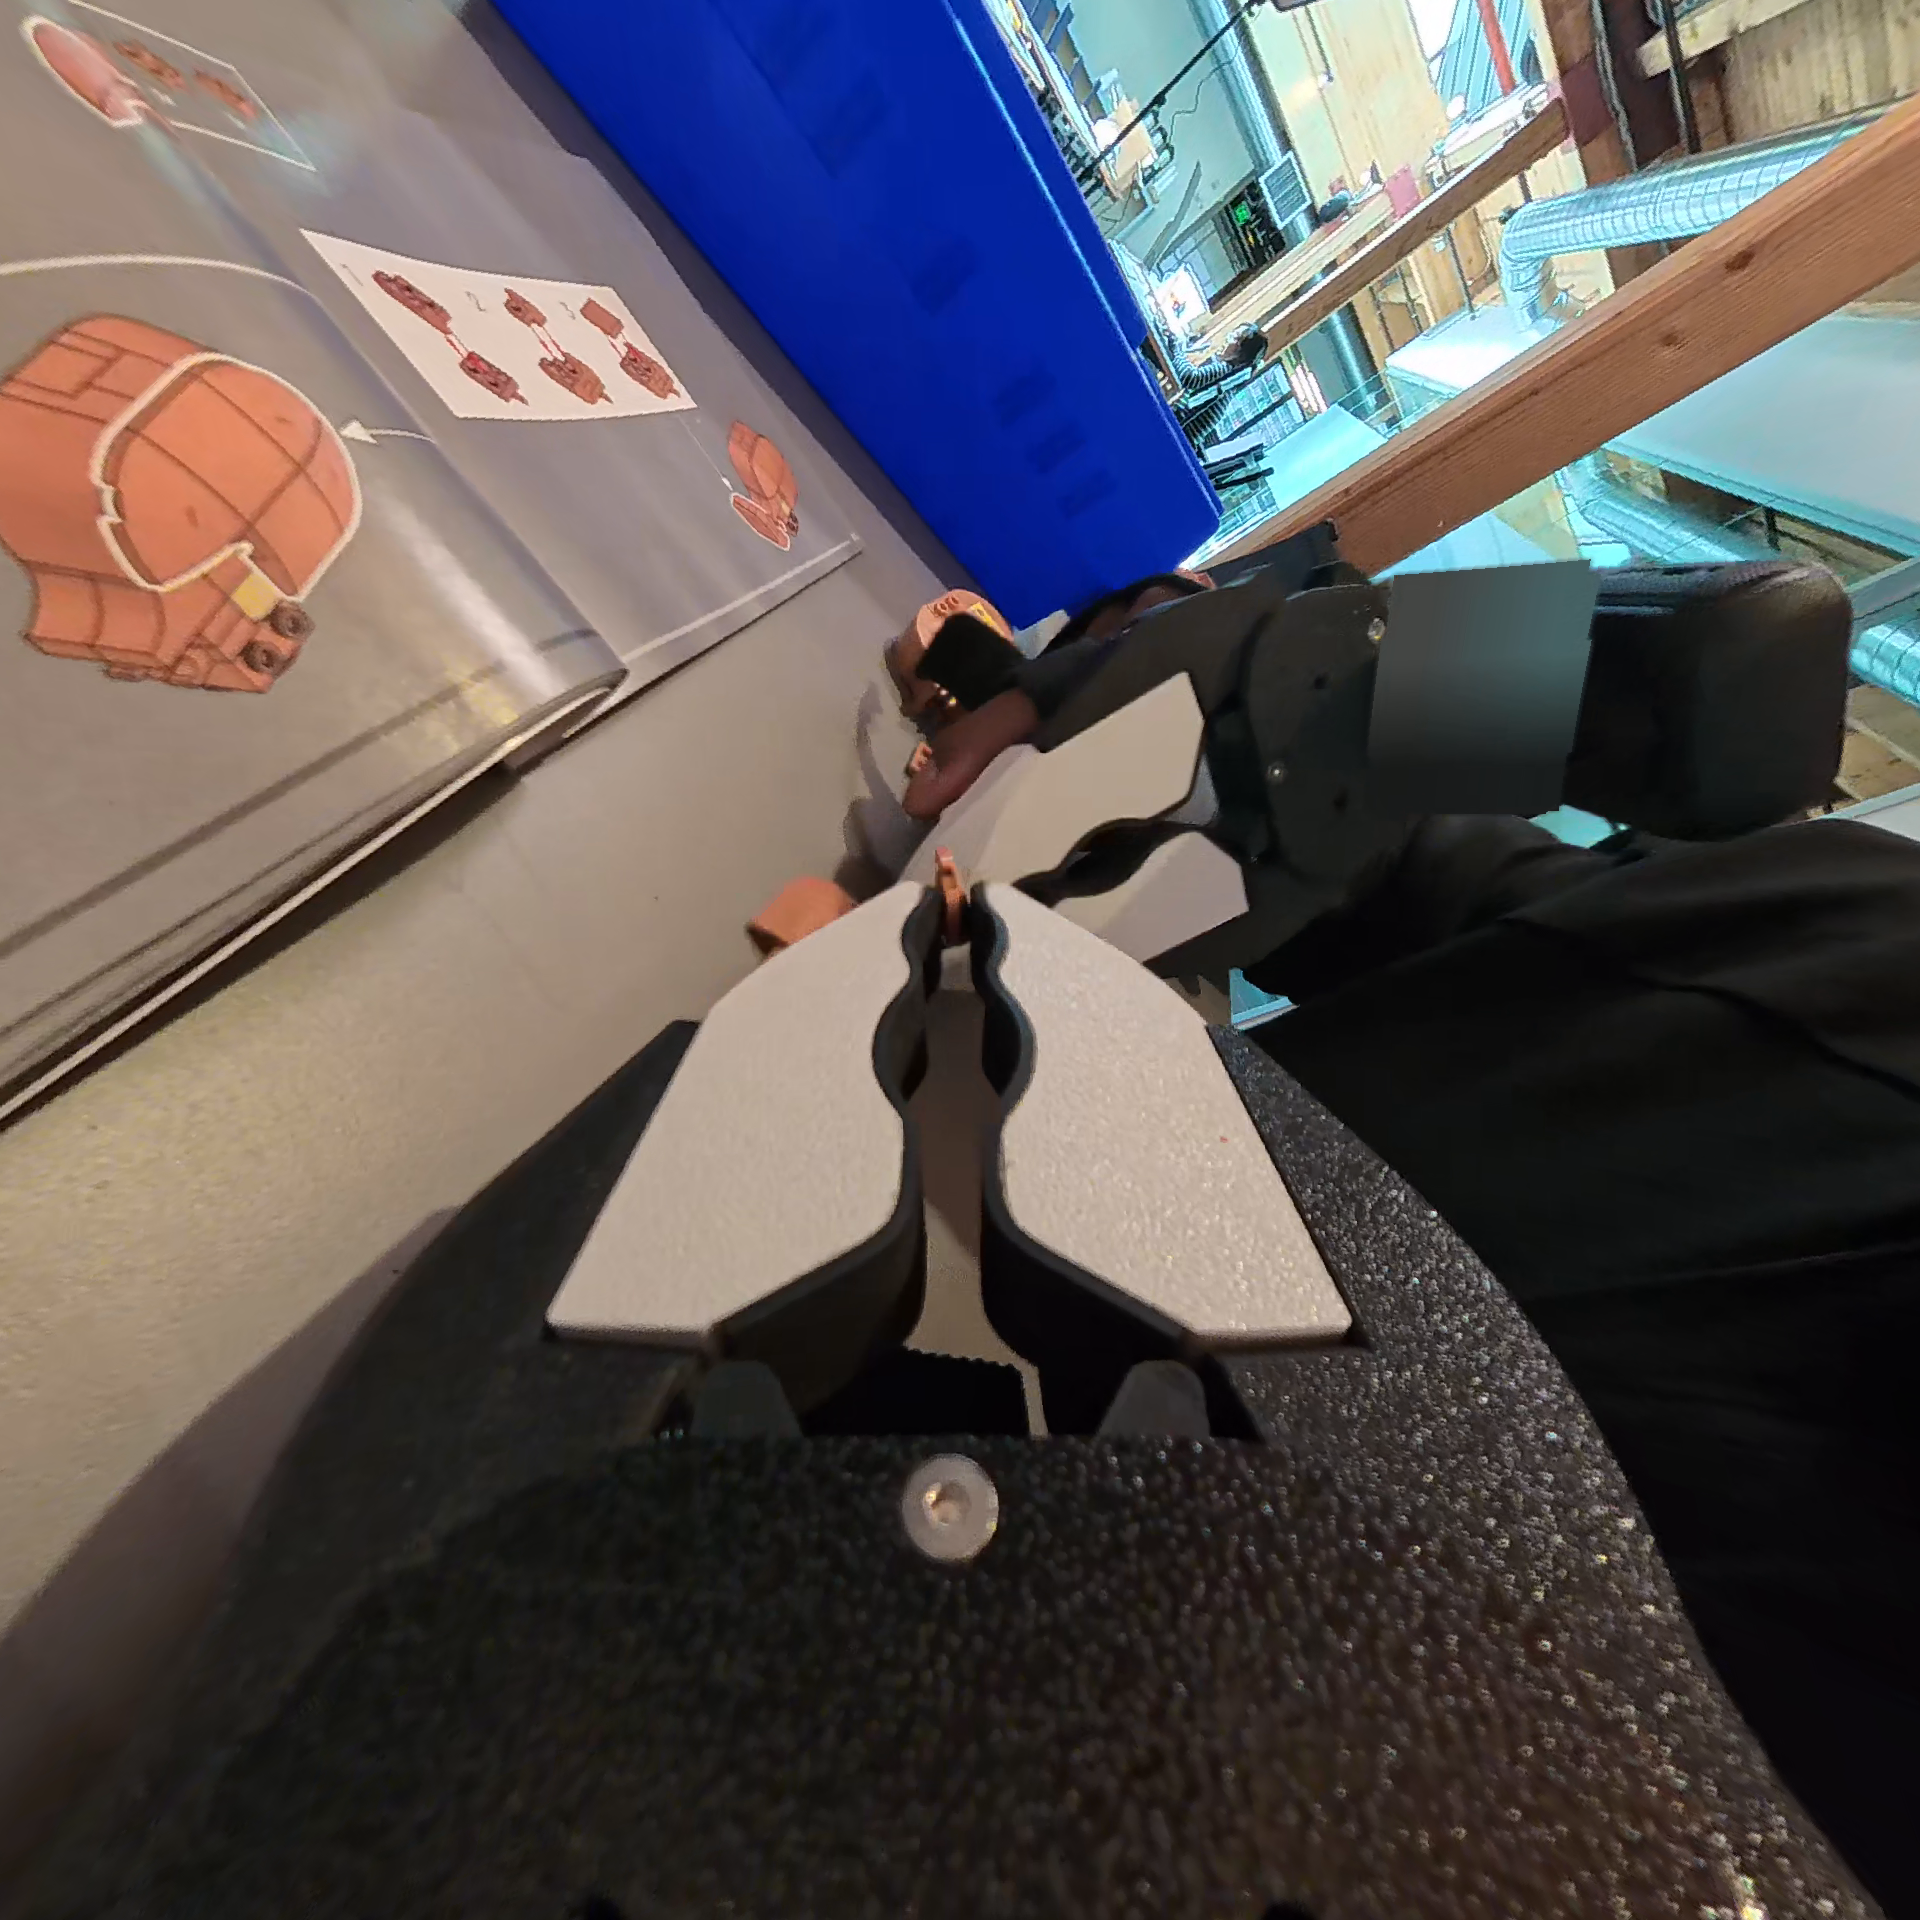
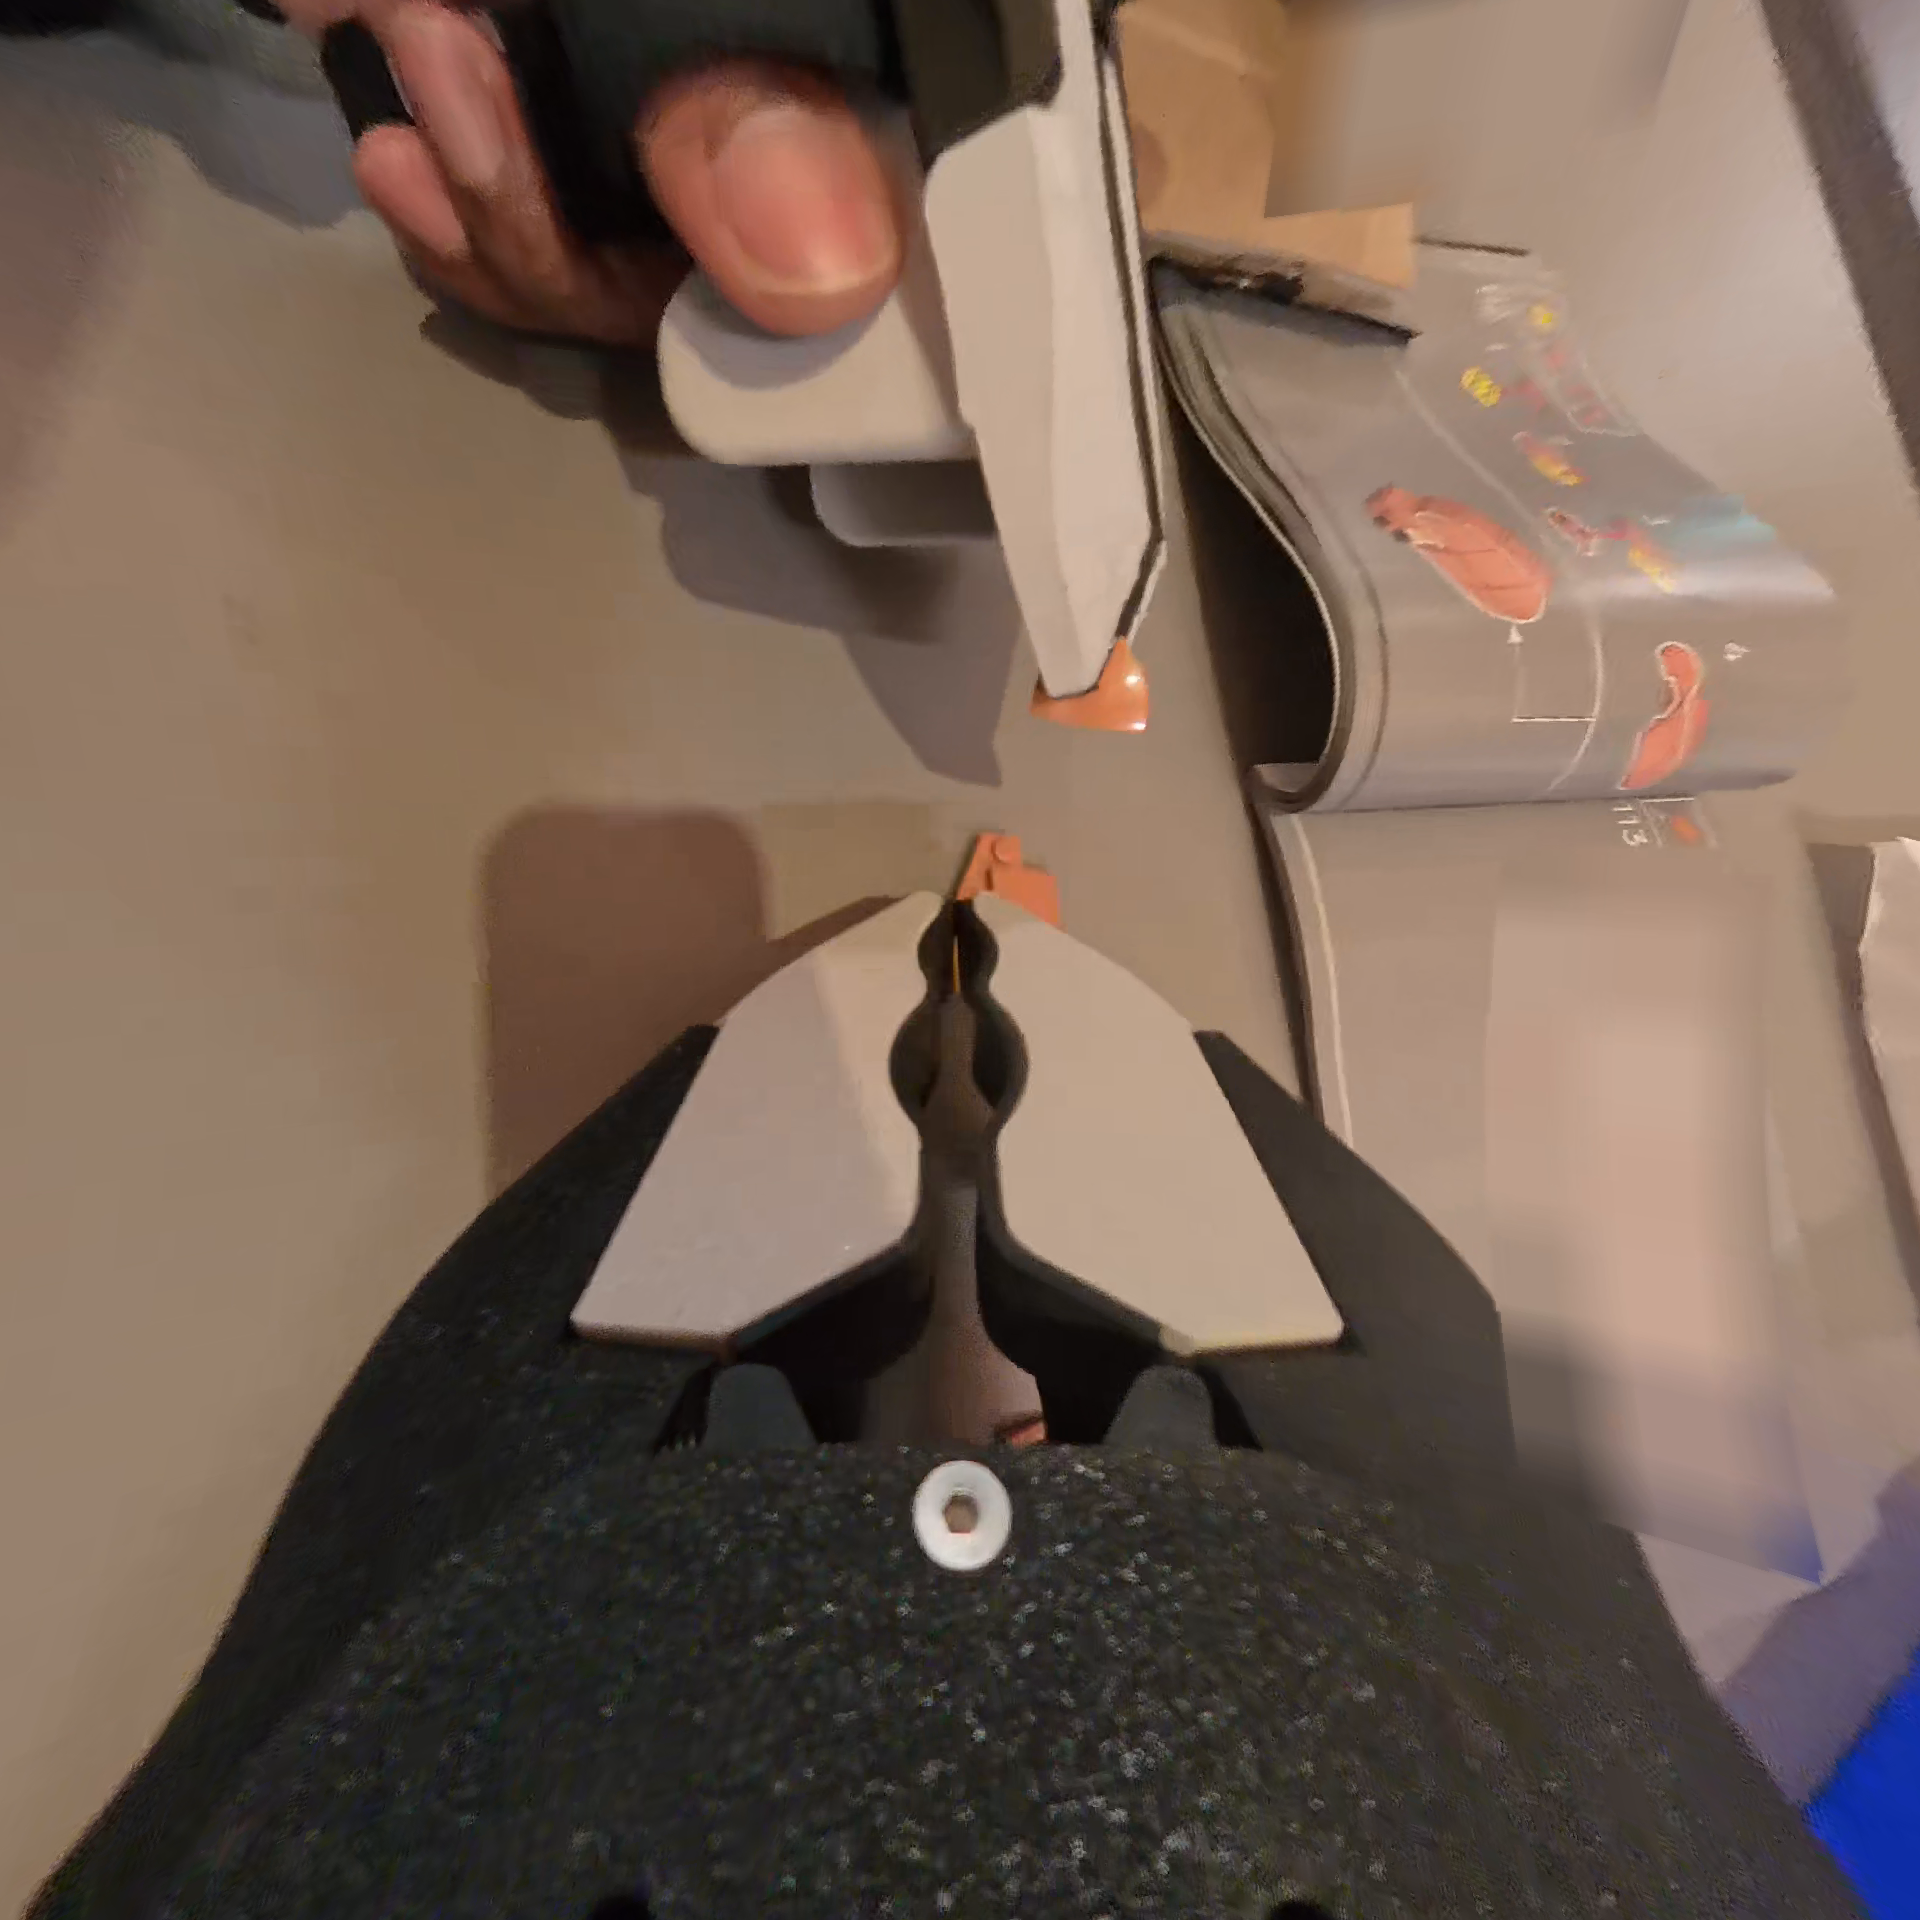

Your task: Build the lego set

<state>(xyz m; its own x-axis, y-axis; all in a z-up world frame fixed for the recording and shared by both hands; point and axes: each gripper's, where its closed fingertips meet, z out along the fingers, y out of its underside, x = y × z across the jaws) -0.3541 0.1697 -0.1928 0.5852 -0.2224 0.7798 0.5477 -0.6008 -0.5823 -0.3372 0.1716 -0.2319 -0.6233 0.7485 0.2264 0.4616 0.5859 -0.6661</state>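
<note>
Left gripper (image 1: pixel 948 902): fingers pinching small orange brick (image 1: pixel 948 883) above grey counter (image 1: pixel 312 1091). Right gripper (image 2: pixel 961 902): fingers pinching orange plate (image 2: pixel 1013 871). Open manual (image 1: pixel 260 468) lies beside blue bin (image 1: pixel 883 260).

Grey table (image 1: pixel 644 852) under me, bare and matte. Along its far edge stands a big blue bin (image 1: pixel 883 260), its smooth wall rising straight off the surface. Past the bin, off the table, a pale wooden beam (image 1: pixel 1662 332) runs slantwise, and behind it a ribbed silver duct (image 1: pixel 1662 197) in a bright workshop. From my right side: a tan cardboard piece (image 2: pixel 1320 239) lies flat toward the far edge, and a crumpled white sheet (image 2: pixel 1881 1039) sits at the right edge.
</note>
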